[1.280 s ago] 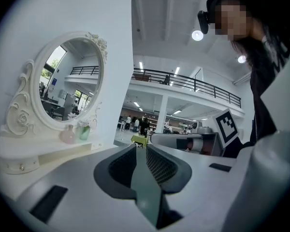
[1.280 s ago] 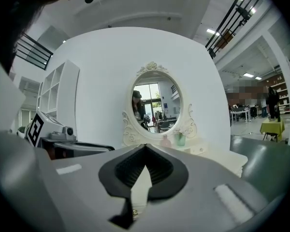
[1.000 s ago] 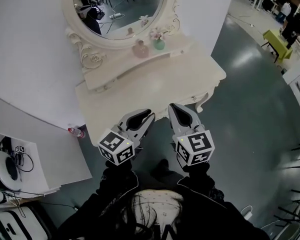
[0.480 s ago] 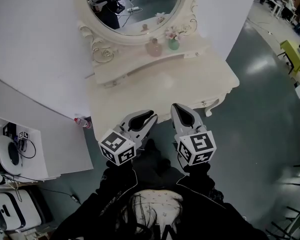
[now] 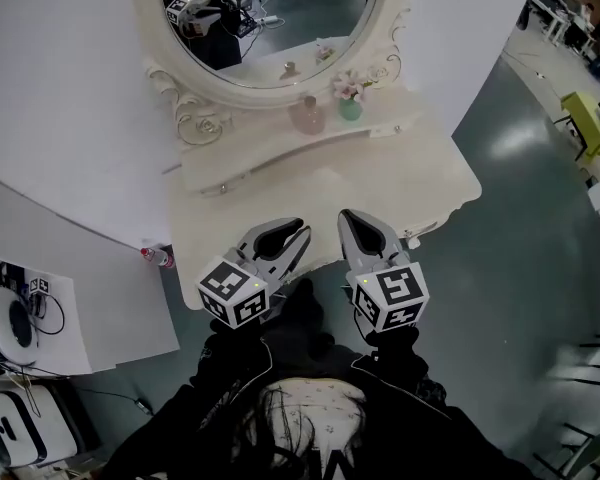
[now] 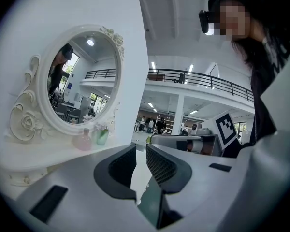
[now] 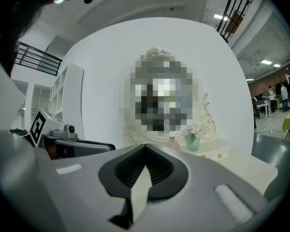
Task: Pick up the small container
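Note:
A small pink container stands on the raised back shelf of a cream dressing table, under the oval mirror. Beside it is a green vase of flowers. My left gripper and right gripper hover side by side over the table's front edge, both shut and empty, well short of the container. In the left gripper view the container sits left of my shut left gripper. The right gripper view has the container just beyond my right gripper.
A white wall panel runs behind and to the left of the table. A red-capped bottle lies on the floor at the table's left corner. White shelves with gear stand at far left. Grey floor spreads to the right.
Both grippers have moved forward together towards the dressing table, and the mirror and table have shifted in the head view. Both stay shut and empty.

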Tool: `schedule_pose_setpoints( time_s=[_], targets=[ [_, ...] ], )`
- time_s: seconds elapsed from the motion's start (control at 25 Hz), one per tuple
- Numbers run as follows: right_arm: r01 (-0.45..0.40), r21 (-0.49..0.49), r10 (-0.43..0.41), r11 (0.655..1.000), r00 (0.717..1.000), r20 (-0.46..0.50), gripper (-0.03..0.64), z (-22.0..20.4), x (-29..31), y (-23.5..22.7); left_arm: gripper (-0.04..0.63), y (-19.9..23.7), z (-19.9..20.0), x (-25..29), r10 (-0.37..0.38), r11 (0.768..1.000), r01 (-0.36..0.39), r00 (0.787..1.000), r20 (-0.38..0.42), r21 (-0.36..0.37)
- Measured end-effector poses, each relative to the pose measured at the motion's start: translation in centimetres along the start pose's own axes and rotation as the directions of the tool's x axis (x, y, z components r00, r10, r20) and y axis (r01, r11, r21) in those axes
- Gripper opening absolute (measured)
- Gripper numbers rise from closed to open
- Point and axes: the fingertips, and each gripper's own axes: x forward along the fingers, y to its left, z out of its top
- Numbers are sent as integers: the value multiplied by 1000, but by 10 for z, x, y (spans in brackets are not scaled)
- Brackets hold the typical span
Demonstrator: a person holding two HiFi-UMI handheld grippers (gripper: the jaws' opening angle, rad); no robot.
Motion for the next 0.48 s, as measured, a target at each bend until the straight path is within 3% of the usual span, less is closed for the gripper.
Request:
schedule_pose_setpoints(
  time_s=[0.48],
  targets=[
    [-18, -36, 15, 999, 998, -68, 0, 4, 96, -41, 51, 79, 28, 47, -8, 1000, 8, 1000, -2, -5]
  ],
)
